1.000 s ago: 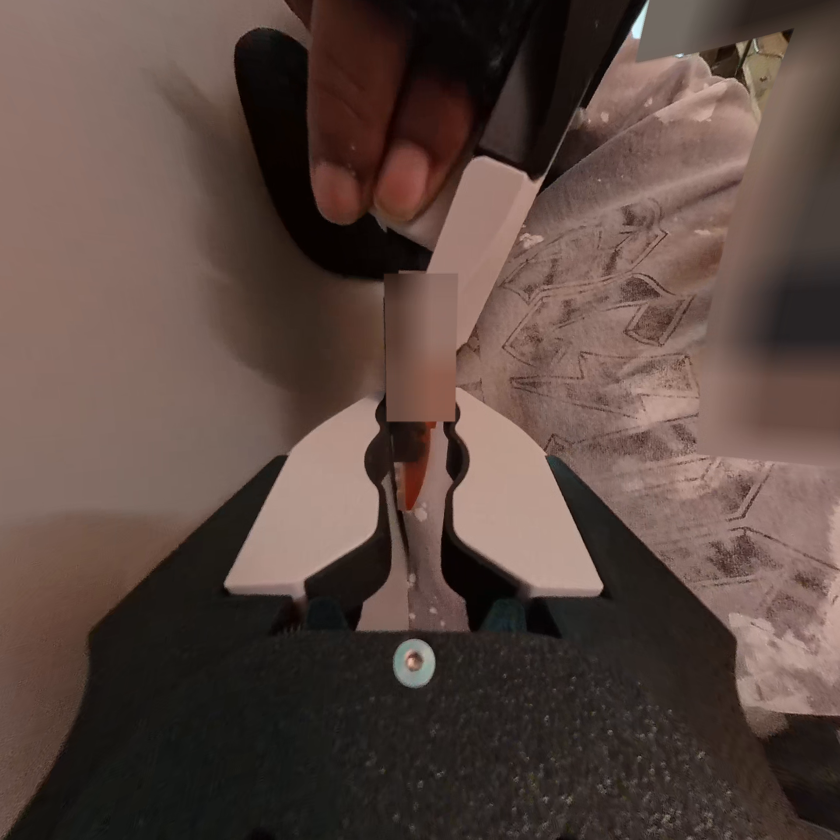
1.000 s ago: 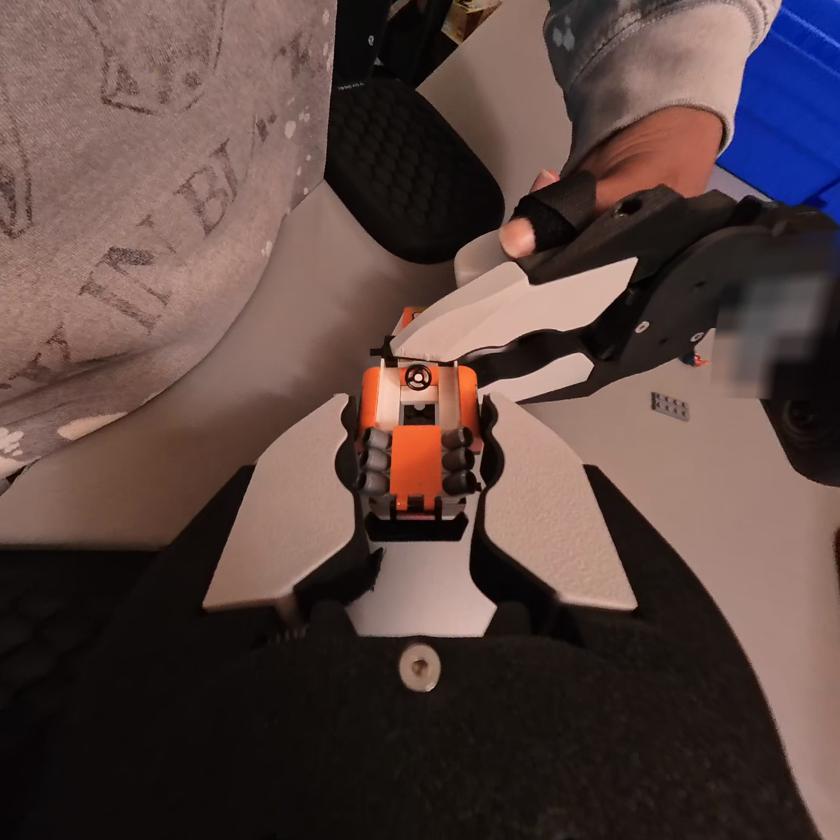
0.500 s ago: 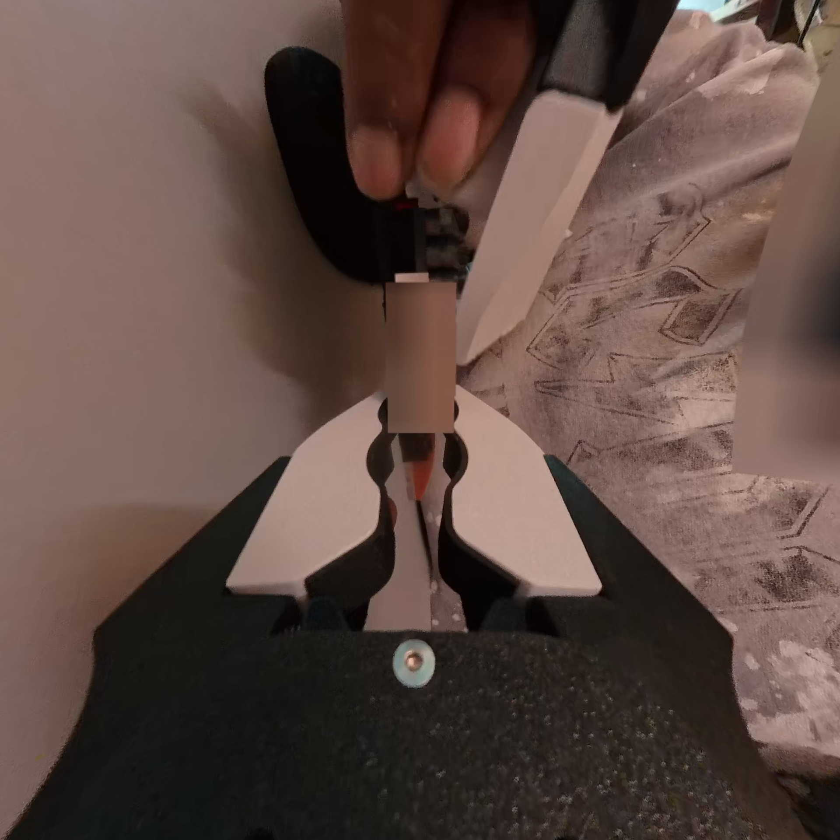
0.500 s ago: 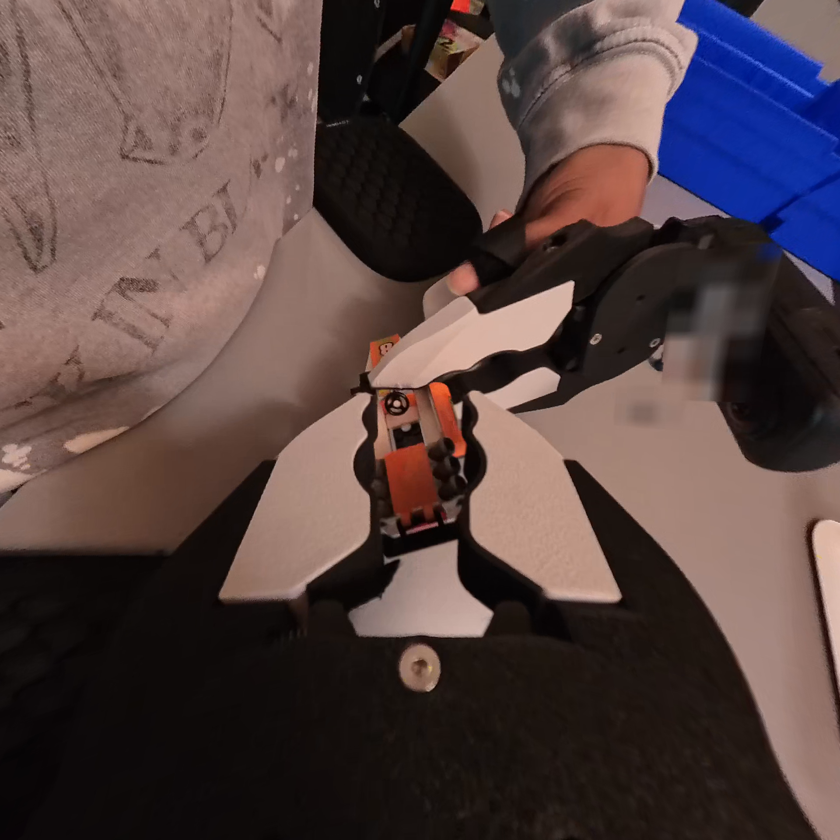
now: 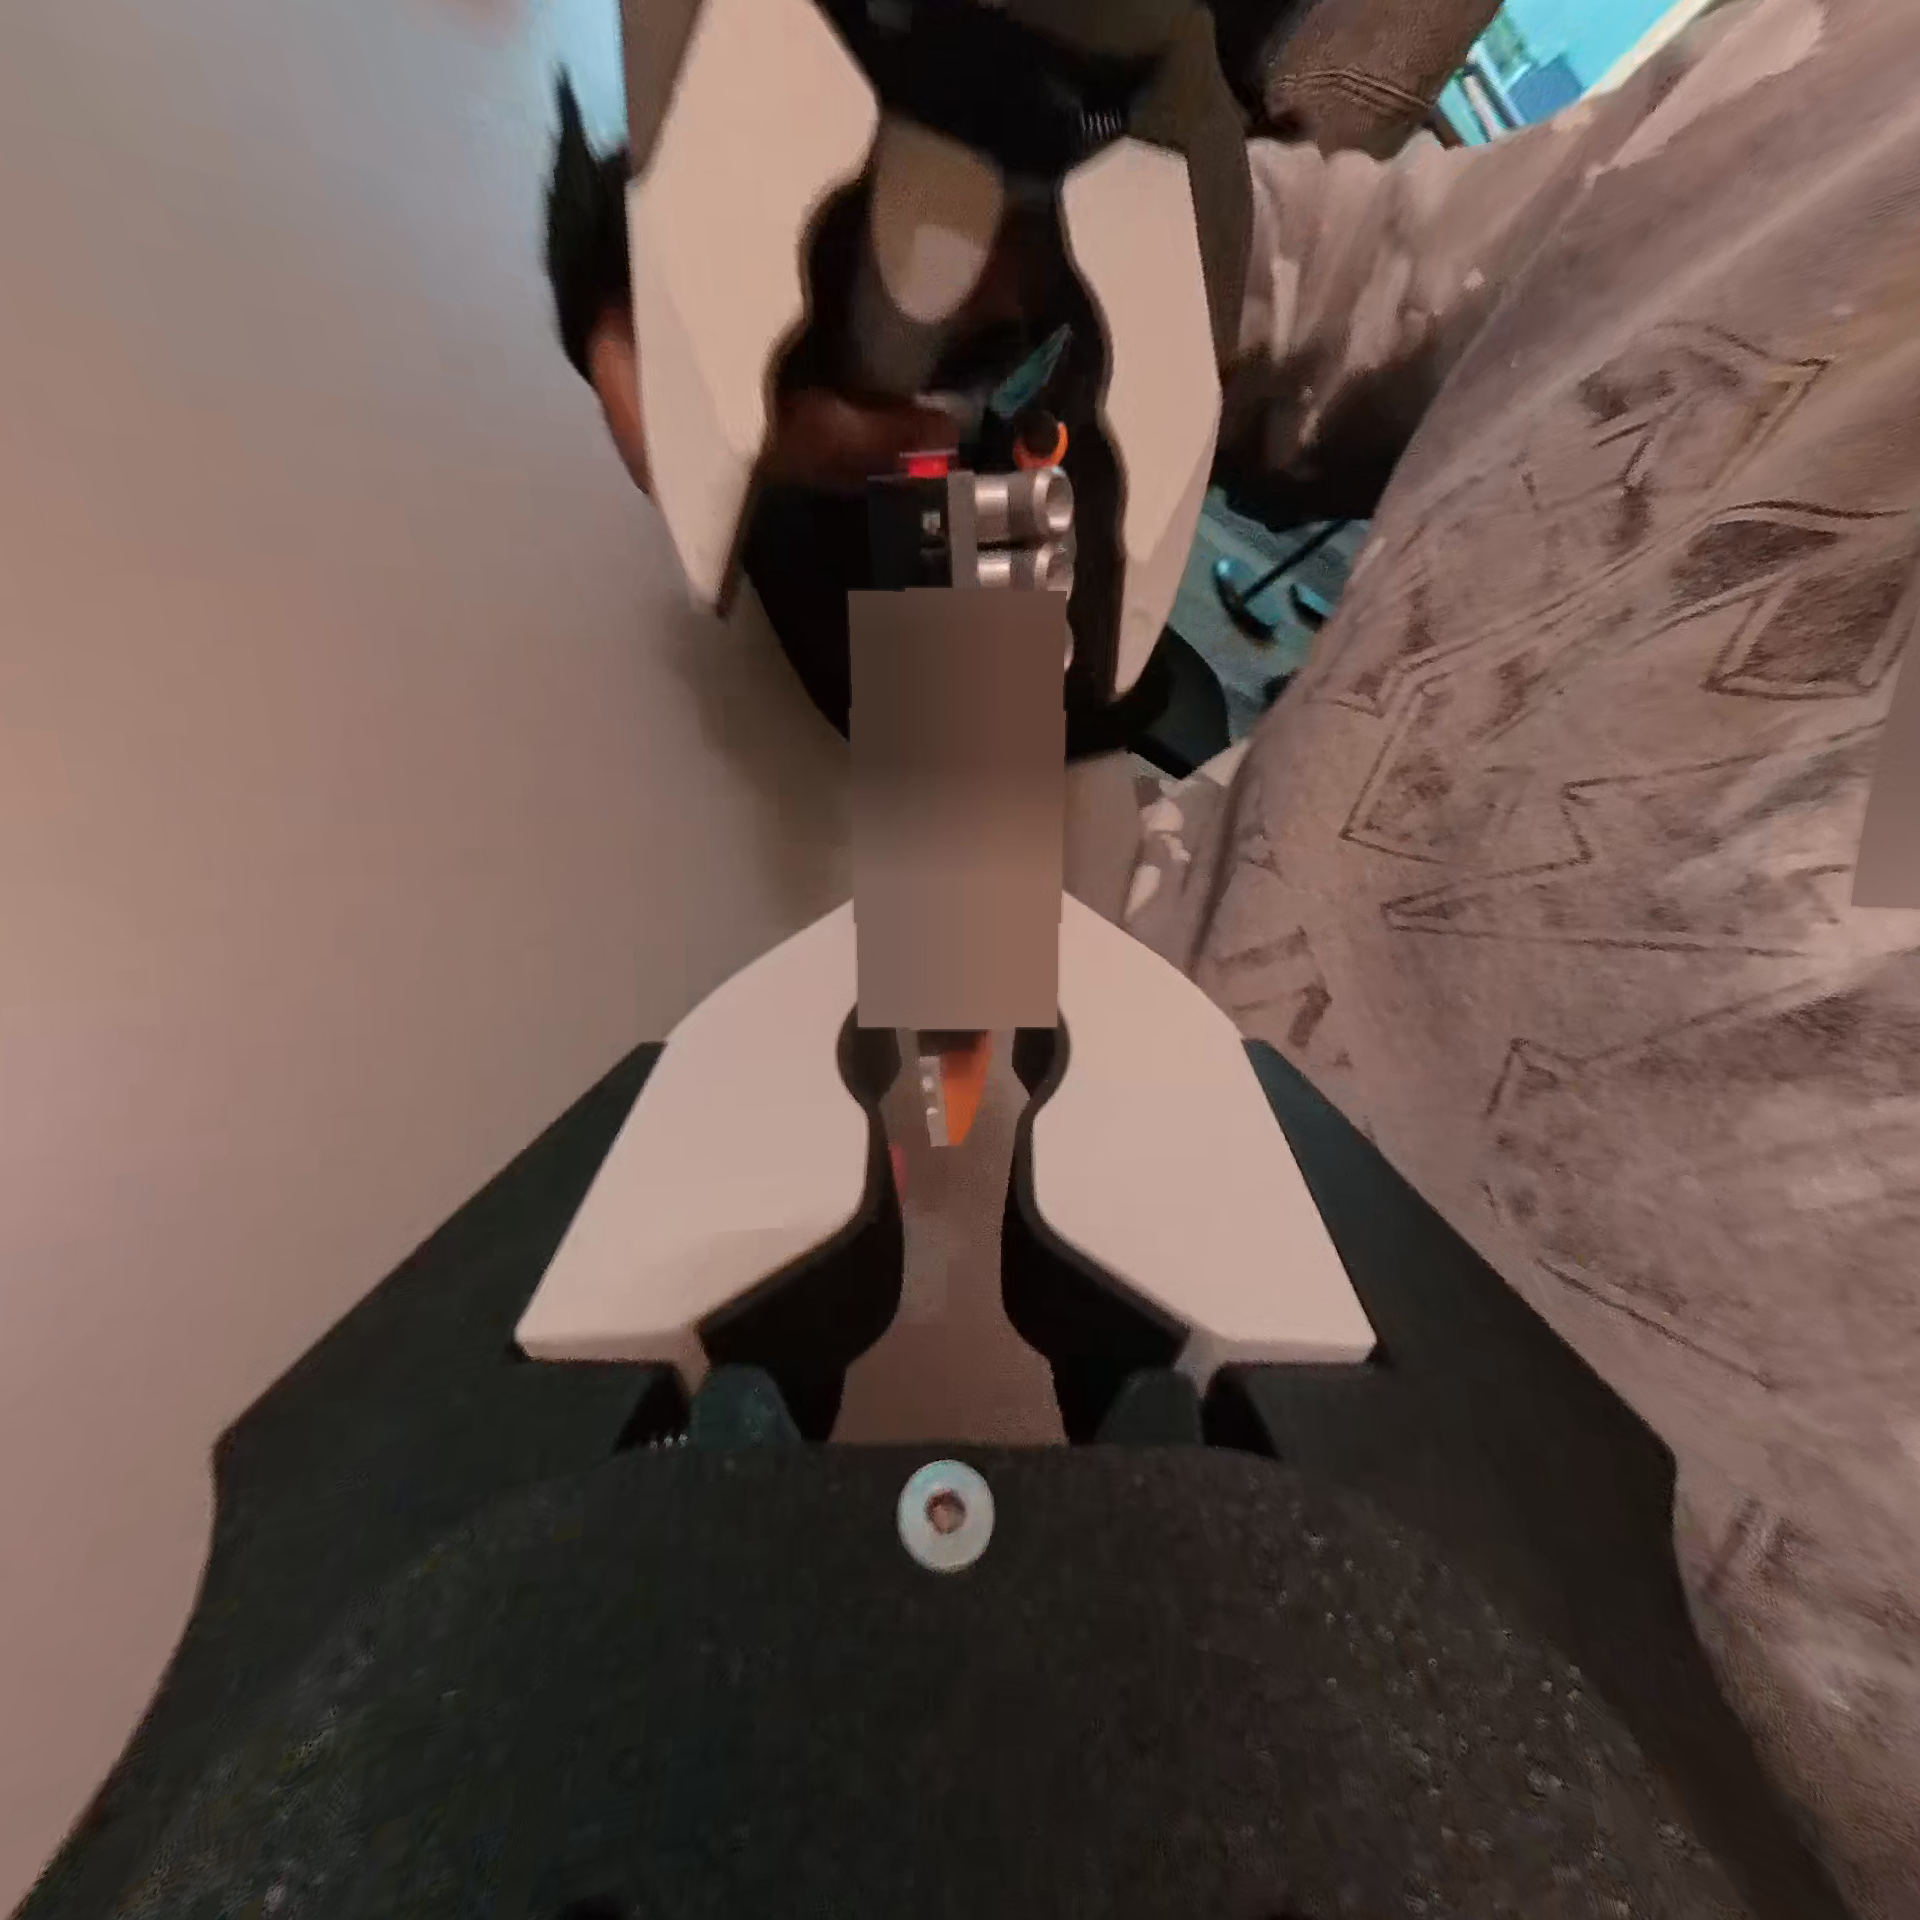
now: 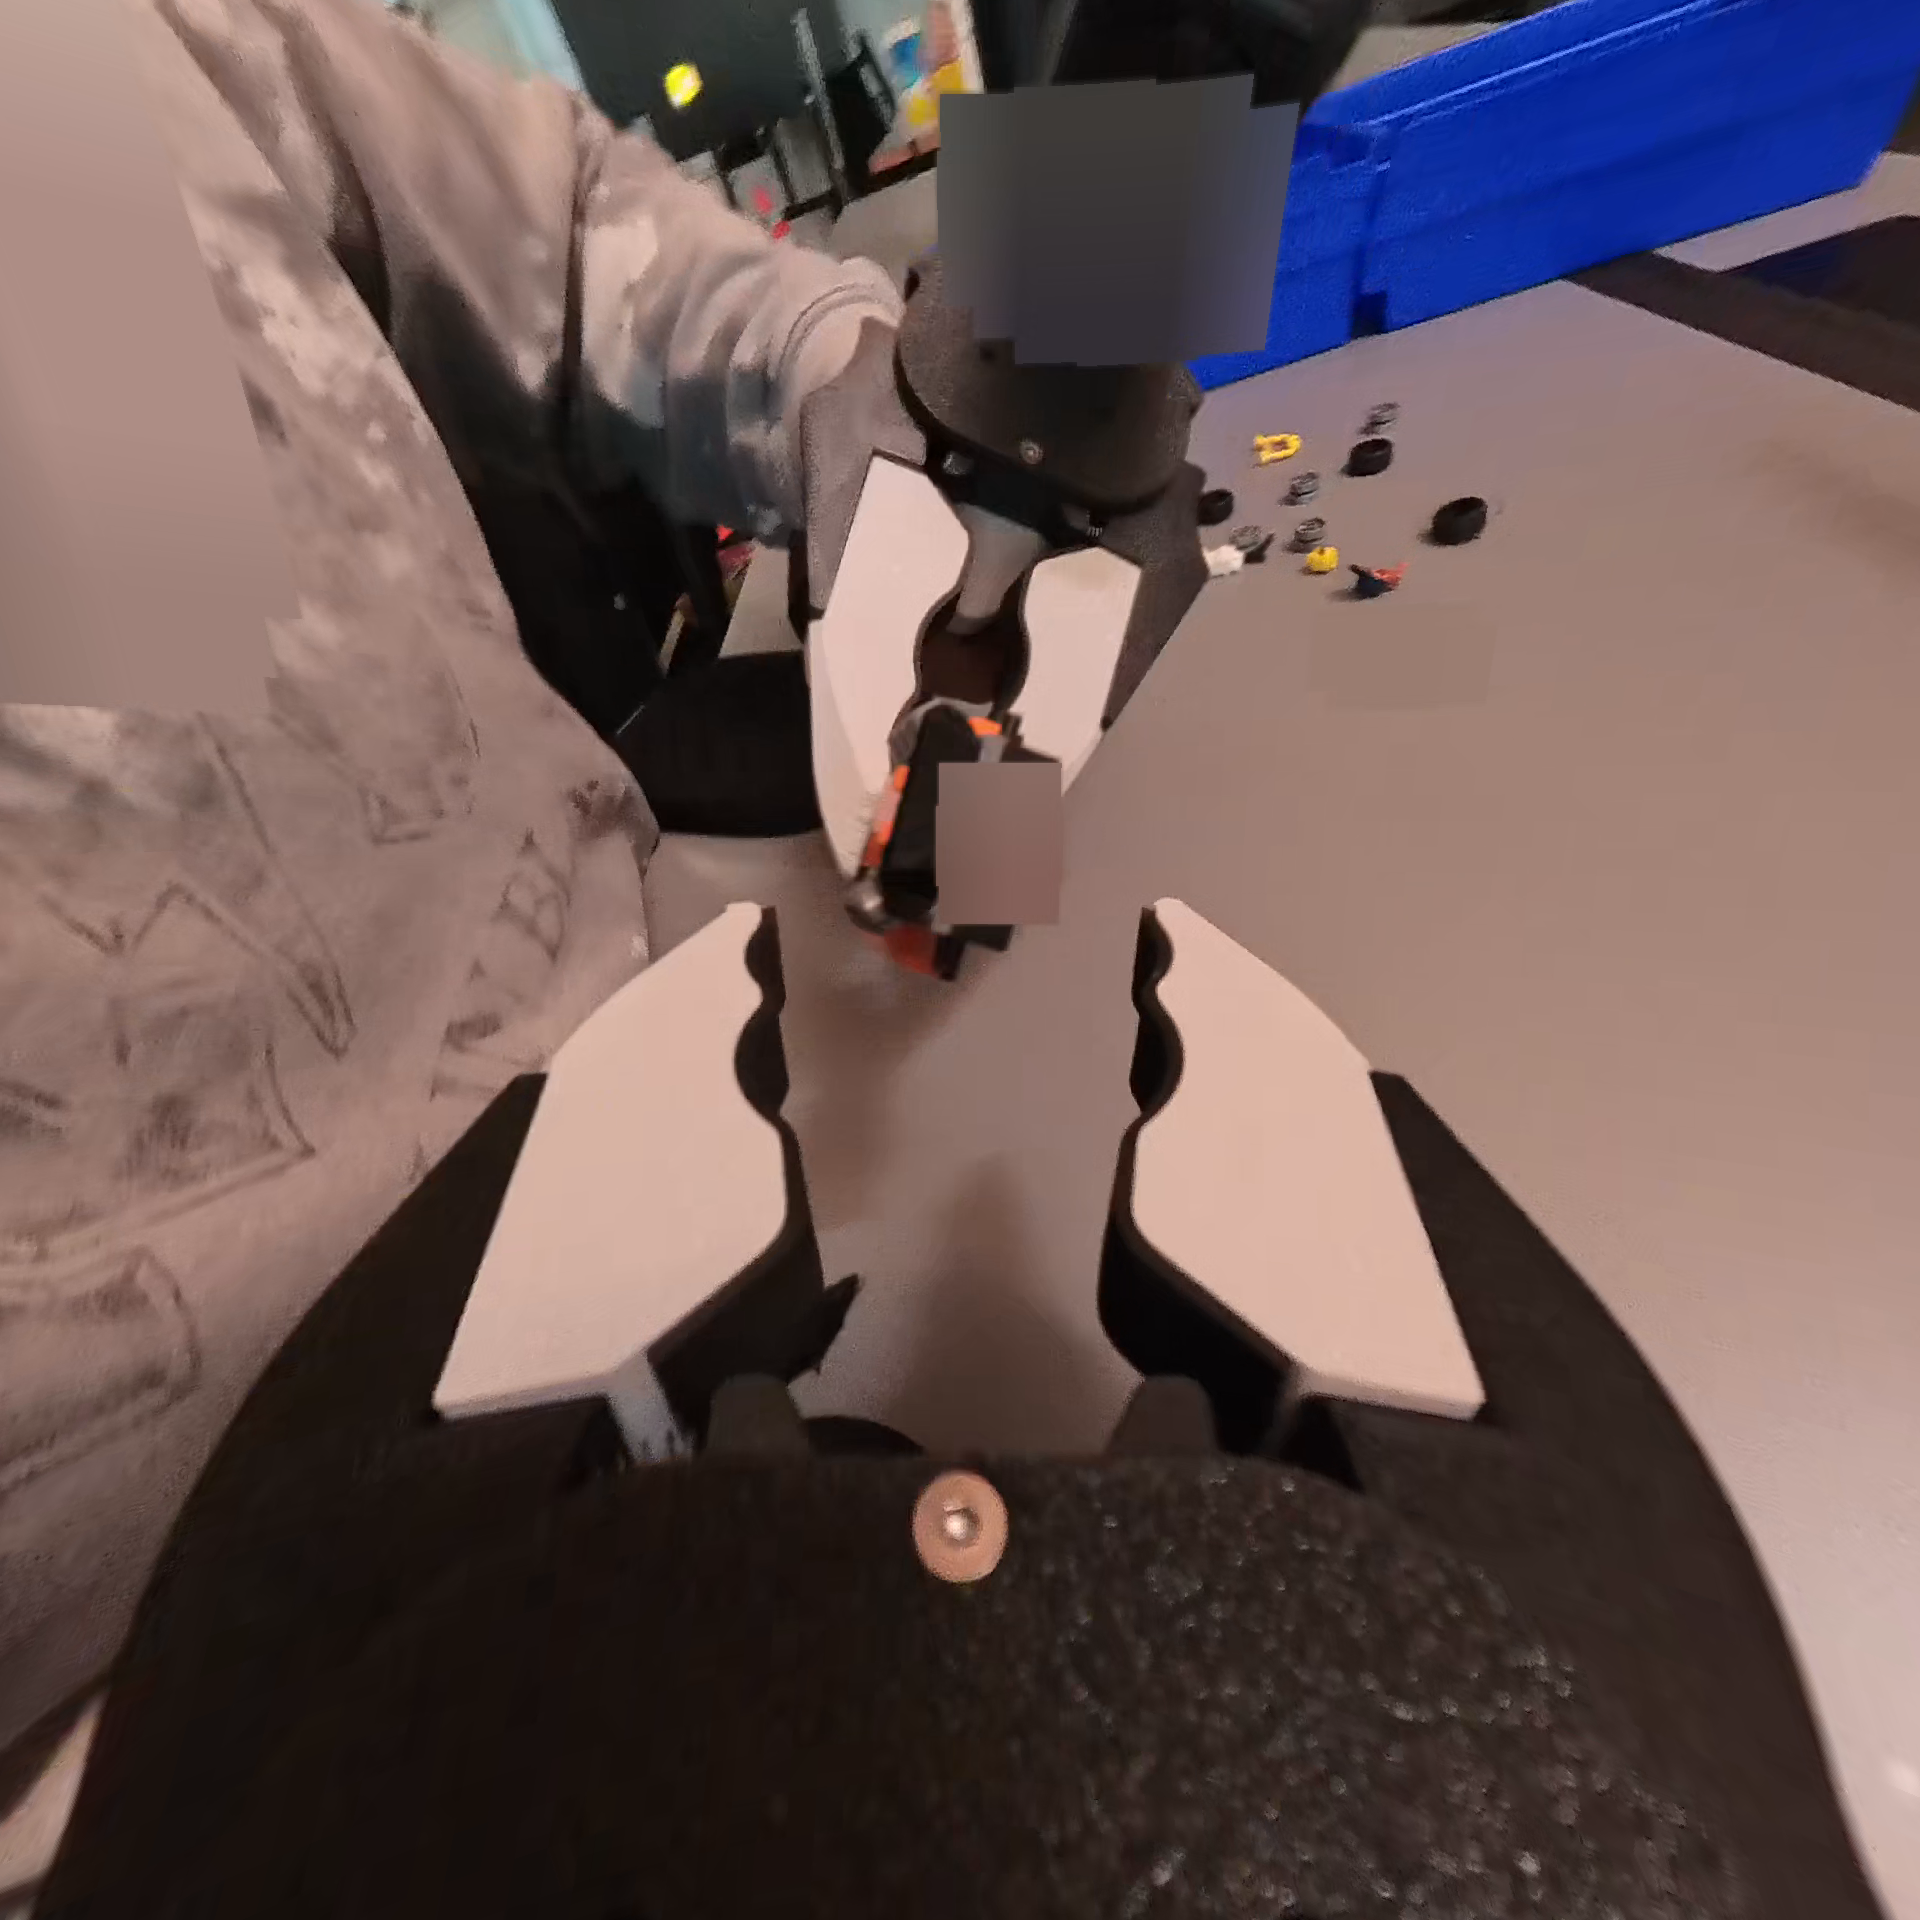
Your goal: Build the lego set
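Released since the earlier frame, the orange lego model (image 6: 914, 831) sat clamped only in the closed left gripper (image 6: 956, 717), while the right gripper (image 6: 956, 925) stood open just beside it; regrasping would need squared, gentle jaws.

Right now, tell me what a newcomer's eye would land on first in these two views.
The orange-and-black lego car build stands out first, clamped in the left hand-held gripper above the grey table. Facing it, the right hand-held gripper has its white fingers spread wide, holding nothing. Behind, small black tyres and yellow loose pieces lie scattered before a bright blue plastic bin.
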Demonstrator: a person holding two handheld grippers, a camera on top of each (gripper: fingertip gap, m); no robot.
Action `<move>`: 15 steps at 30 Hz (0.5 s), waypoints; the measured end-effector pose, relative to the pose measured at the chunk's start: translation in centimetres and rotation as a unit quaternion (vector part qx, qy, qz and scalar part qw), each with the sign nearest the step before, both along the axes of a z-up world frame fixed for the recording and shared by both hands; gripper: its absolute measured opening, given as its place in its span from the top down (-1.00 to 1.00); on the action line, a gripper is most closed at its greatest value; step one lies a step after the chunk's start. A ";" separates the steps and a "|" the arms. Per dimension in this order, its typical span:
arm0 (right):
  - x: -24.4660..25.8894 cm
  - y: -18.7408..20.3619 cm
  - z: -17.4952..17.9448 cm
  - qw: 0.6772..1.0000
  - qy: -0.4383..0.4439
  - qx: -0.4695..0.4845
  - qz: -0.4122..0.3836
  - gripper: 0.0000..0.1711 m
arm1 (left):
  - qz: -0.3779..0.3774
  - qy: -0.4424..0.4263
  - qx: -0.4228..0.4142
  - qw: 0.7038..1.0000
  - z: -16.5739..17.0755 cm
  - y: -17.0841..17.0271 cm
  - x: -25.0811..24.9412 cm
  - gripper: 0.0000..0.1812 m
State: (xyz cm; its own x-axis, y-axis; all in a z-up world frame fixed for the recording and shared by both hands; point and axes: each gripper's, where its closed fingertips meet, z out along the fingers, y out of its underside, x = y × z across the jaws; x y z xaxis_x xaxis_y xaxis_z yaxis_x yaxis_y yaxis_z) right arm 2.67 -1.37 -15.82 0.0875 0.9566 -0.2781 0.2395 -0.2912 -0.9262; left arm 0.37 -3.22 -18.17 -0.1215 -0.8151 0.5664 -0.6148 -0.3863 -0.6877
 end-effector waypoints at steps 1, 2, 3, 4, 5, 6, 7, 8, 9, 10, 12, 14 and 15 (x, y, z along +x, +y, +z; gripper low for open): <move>-0.2 0.0 -0.1 1.000 -0.004 0.004 -0.018 0.28 | 0.003 -0.005 0.020 1.000 0.1 0.2 0.2 0.79; -0.3 0.0 0.0 0.999 -0.006 0.013 -0.032 0.30 | 0.005 -0.010 0.042 0.999 0.1 0.3 0.5 0.79; -0.5 -0.1 0.1 0.999 -0.007 0.024 -0.041 0.35 | 0.007 -0.017 0.057 0.998 0.3 0.3 0.7 0.79; -0.6 0.0 0.3 0.998 -0.007 0.038 -0.049 0.44 | 0.009 -0.024 0.067 0.997 0.5 0.4 0.9 0.79; -0.7 0.0 0.5 0.997 -0.007 0.052 -0.054 0.55 | 0.010 -0.031 0.078 0.996 0.8 0.4 1.1 0.79; -0.7 0.0 0.5 0.997 -0.011 0.063 -0.054 0.60 | 0.010 -0.033 0.090 0.995 0.9 0.4 1.2 0.79; -0.7 -0.1 0.6 0.996 -0.016 0.069 -0.053 0.62 | 0.012 -0.034 0.104 0.994 0.9 0.4 1.2 0.79; -0.8 -0.1 0.7 0.996 -0.017 0.071 -0.051 0.62 | 0.013 -0.036 0.111 0.993 1.0 0.3 1.2 0.80; -0.8 -0.3 0.8 0.996 -0.017 0.073 -0.048 0.63 | 0.016 -0.037 0.122 0.992 1.1 0.3 1.1 0.80; -0.9 -0.4 0.9 0.996 -0.013 0.075 -0.047 0.65 | 0.021 -0.039 0.140 0.989 1.2 0.4 1.1 0.80; -1.2 -0.5 1.1 0.996 -0.005 0.076 -0.048 0.68 | 0.026 -0.040 0.163 0.985 1.4 0.4 0.9 0.80; -1.3 -0.7 1.2 0.996 -0.005 0.081 -0.048 0.68 | 0.033 -0.045 0.173 0.983 1.4 0.3 0.8 0.80; -1.5 -0.8 1.2 0.995 -0.008 0.088 -0.048 0.68 | 0.033 -0.047 0.178 0.982 1.4 0.2 0.7 0.80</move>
State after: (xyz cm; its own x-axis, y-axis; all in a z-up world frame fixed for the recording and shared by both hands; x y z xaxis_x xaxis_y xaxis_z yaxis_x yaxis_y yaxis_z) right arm 1.22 -2.13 -14.60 0.1840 0.9772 -0.1058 0.2330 -0.1479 -0.9612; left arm 1.09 -3.03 -16.76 -0.1004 -0.9673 0.2328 -0.5236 -0.1476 -0.8391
